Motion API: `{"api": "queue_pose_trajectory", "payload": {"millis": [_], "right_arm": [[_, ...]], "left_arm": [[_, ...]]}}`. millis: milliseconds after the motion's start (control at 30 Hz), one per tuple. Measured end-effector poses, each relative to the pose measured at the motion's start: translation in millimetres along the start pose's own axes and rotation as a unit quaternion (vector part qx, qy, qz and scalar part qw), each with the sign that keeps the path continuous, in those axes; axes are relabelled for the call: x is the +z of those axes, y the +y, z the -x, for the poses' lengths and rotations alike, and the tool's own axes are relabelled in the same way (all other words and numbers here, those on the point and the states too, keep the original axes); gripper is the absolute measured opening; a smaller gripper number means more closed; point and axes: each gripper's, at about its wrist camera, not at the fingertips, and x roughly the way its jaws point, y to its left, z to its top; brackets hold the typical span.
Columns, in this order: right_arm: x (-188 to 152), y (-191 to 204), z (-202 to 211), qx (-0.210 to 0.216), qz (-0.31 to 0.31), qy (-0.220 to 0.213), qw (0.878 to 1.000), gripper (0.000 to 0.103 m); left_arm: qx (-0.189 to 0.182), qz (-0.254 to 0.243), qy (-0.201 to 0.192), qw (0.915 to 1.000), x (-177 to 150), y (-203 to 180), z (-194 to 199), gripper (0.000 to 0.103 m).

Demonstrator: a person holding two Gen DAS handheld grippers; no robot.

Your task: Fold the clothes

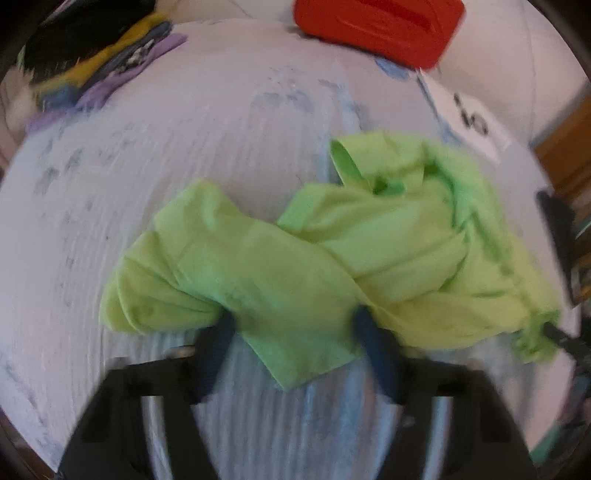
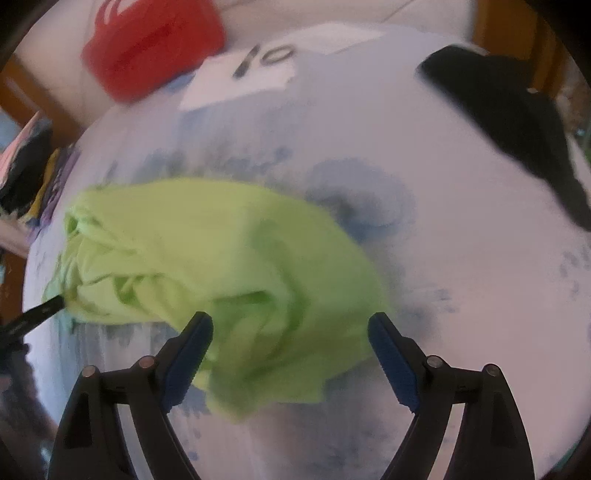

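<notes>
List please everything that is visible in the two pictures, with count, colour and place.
garment: one, lime green, crumpled mid-table
table: one, white cover with blue marks
box: one, red, far edge
paper: one, white, marked 10, near the box
clothes pile: one, black, yellow, purple, far corner
black cloth: one, other side of table
left gripper: fingers blue, open, astride a garment fold
right gripper: fingers blue, wide open over the garment

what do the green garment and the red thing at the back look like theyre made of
Green garment: thin, matte woven or knit fabric, likely cotton, going by its soft creases and limp folds. Red thing: rigid moulded plastic by its look, smooth with a slight sheen and moulded ridges; blur leaves this open.
</notes>
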Motion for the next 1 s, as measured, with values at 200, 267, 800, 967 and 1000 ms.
{"api": "queue_pose_trajectory", "payload": {"millis": [200, 267, 800, 967, 1000], "right_arm": [[13.5, 7.0, 27.0, -0.005, 0.045, -0.044, 0.998, 0.018], [19.0, -5.8, 59.1, 0.004, 0.021, -0.089, 0.996, 0.011], [-57.9, -66.8, 111.6, -0.124, -0.040, -0.042, 0.991, 0.036], [-27.6, 19.6, 102.5, -0.022, 0.089, -0.075, 0.993, 0.059], [-22.6, 39.1, 93.5, -0.010, 0.116, -0.073, 0.991, 0.060]], "left_arm": [[0.009, -0.012, -0.019, 0.9997, 14.1, 3.3, 33.2, 0.008], [0.011, -0.014, -0.042, 0.9989, 16.5, 13.0, 59.0, 0.007], [-0.004, 0.012, 0.006, 0.9999, -45.1, 88.9, 107.7, 0.028], [0.002, 0.020, -0.040, 0.9990, -35.6, 93.6, 119.7, 0.075], [0.003, 0.021, -0.043, 0.9988, -32.3, 93.7, 118.1, 0.075]]}}
